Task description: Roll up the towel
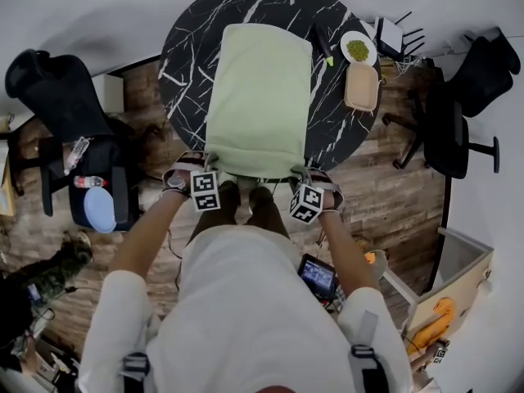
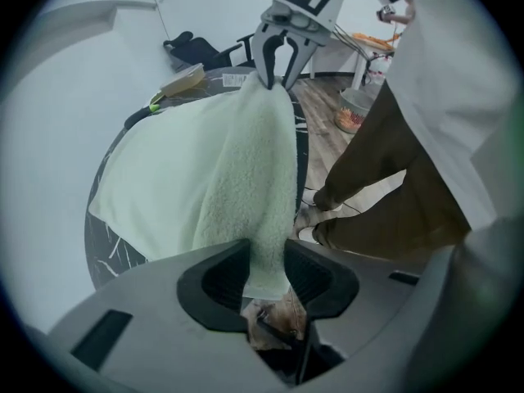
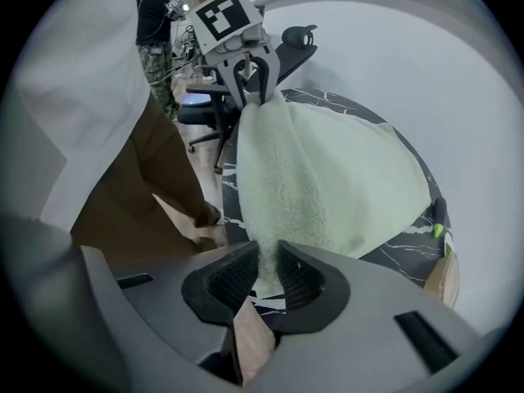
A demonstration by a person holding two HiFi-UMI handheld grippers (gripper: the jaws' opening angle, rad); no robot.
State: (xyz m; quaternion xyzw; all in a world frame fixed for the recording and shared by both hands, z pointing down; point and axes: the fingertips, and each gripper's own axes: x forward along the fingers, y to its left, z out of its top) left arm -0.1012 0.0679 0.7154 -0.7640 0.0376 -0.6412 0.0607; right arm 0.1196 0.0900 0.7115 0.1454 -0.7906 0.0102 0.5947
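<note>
A light green towel (image 1: pixel 258 97) lies spread flat on the round black marble table (image 1: pixel 184 47), its near edge at the table's front rim. My left gripper (image 1: pixel 206 169) is shut on the towel's near left corner and my right gripper (image 1: pixel 300 174) on its near right corner. In the left gripper view the towel (image 2: pixel 205 178) runs up from between my left gripper's (image 2: pixel 266 273) pads to the right gripper (image 2: pixel 277 65). In the right gripper view the towel (image 3: pixel 327 178) is pinched in my right gripper (image 3: pixel 266 275), with the left gripper (image 3: pixel 254 80) holding the far corner. The edge between them is lifted and taut.
Beyond the towel on the right stand a white bowl of green bits (image 1: pixel 358 50), a tan container (image 1: pixel 362 87) and a dark pen with a green tip (image 1: pixel 324 46). Black office chairs (image 1: pixel 57 88) (image 1: pixel 458 121) flank the table. A cardboard box (image 1: pixel 458 285) sits on the floor at right.
</note>
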